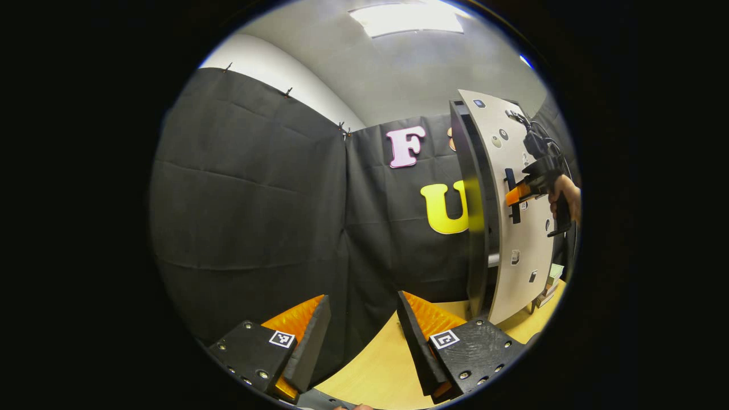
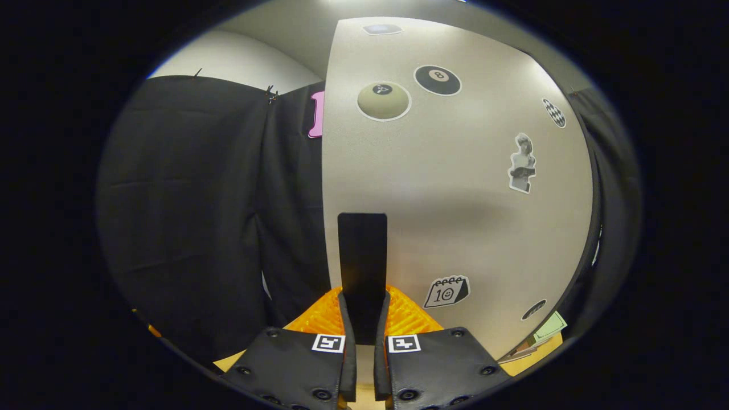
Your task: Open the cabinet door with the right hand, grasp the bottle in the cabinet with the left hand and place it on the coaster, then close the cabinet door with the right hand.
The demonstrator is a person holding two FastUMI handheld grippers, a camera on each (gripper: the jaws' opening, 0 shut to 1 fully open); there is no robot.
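The cabinet (image 1: 475, 210) stands at the right of the left gripper view, its pale stickered door (image 1: 521, 239) a little ajar from the dark body. My left gripper (image 1: 364, 324) hangs open over the wooden table, with nothing between its fingers. Farther off, a hand holds my right gripper (image 1: 515, 196) against the door's black handle (image 1: 514, 196). In the right gripper view the door (image 2: 455, 188) looms close, and my right gripper (image 2: 363, 327) is shut on the upright black handle (image 2: 362, 256). The cabinet's inside is hidden.
The wooden table (image 1: 393, 364) lies below my left gripper. Papers (image 2: 548, 329) lie on the table at the door's lower right corner. Black cloth walls close in behind and to the left of the cabinet.
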